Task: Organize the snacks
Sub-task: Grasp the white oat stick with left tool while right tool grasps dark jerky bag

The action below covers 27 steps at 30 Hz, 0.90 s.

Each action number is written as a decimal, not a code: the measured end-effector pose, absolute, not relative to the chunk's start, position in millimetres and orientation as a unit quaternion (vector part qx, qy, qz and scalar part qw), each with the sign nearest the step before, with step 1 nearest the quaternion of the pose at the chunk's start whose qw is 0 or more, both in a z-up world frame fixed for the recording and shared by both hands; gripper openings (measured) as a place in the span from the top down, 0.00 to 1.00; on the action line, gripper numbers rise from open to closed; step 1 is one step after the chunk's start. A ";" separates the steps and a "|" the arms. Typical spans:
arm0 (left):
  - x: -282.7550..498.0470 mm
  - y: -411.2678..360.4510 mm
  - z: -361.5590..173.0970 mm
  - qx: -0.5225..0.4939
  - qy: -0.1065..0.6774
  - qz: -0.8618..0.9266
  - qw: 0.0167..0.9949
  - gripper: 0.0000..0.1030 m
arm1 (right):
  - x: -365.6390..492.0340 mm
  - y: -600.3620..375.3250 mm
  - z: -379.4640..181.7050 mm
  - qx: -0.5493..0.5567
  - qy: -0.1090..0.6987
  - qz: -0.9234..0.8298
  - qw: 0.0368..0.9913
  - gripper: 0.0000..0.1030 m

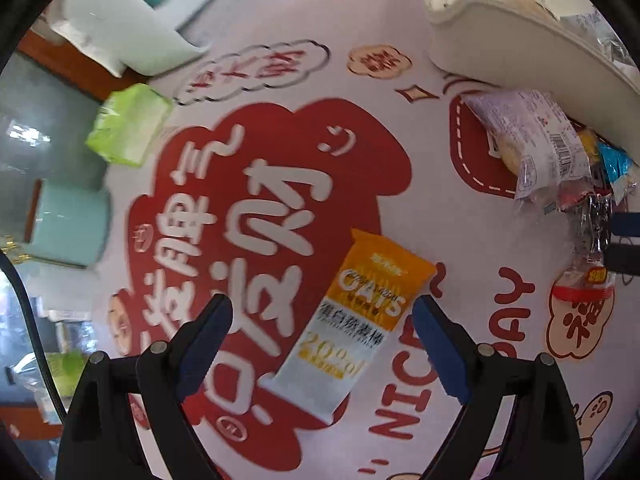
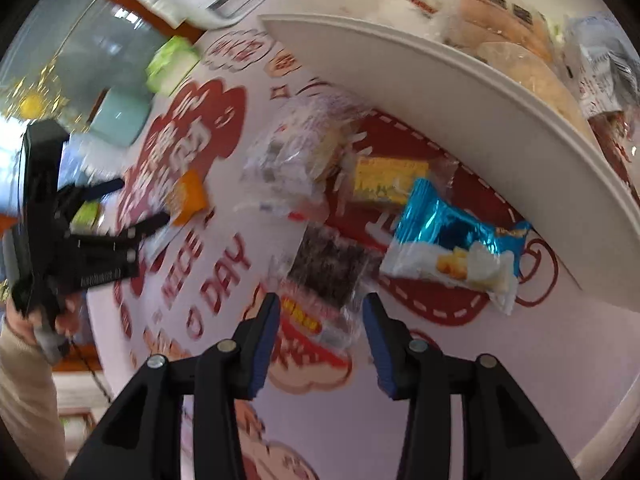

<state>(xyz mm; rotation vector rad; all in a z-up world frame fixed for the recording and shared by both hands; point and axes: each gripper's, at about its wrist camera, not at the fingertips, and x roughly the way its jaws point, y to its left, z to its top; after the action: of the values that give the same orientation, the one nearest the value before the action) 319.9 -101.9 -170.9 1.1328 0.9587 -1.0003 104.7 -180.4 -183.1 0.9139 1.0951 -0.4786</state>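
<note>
My left gripper [image 1: 322, 310] is open, its jaws on either side of an orange and white oat bar [image 1: 346, 322] lying flat on the printed tablecloth. My right gripper [image 2: 322, 312] is open just above a clear packet with a dark snack [image 2: 326, 276]. Beyond it lie a blue and white packet [image 2: 456, 252], a yellow packet [image 2: 384, 180] and a clear wrapped cake [image 2: 296, 152]. The white basket [image 2: 460, 120] at the right holds several wrapped snacks. The oat bar [image 2: 188, 196] and left gripper [image 2: 140, 204] also show in the right wrist view.
A green tissue pack [image 1: 128, 128] and a mint box [image 1: 68, 224] sit at the table's left edge. A white appliance [image 1: 132, 20] stands at the back left. The basket's wall [image 1: 520, 52] and loose snacks [image 1: 532, 140] are at the right.
</note>
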 end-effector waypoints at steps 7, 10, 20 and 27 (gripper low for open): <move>332.9 -103.1 -191.6 0.490 0.435 -0.454 0.604 0.11 | 118.2 -180.6 -188.7 0.413 0.467 -0.295 0.724 0.47; 339.7 -103.6 -194.4 0.474 0.448 -0.463 0.600 0.11 | 132.9 -175.0 -187.9 0.383 0.474 -0.319 0.726 0.43; 334.1 -87.7 -189.7 0.416 0.483 -0.489 0.596 0.62 | 142.4 -156.4 -188.5 0.268 0.497 -0.338 0.753 0.59; 312.0 -59.7 -187.2 0.383 0.511 -0.450 0.625 0.64 | 132.3 -152.4 -186.6 0.260 0.508 -0.304 0.763 0.60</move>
<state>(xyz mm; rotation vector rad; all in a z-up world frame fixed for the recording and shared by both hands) 312.0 -59.7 -187.2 0.8781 1.1733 -1.0320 132.3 -152.4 -186.6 0.5647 1.1037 -0.6600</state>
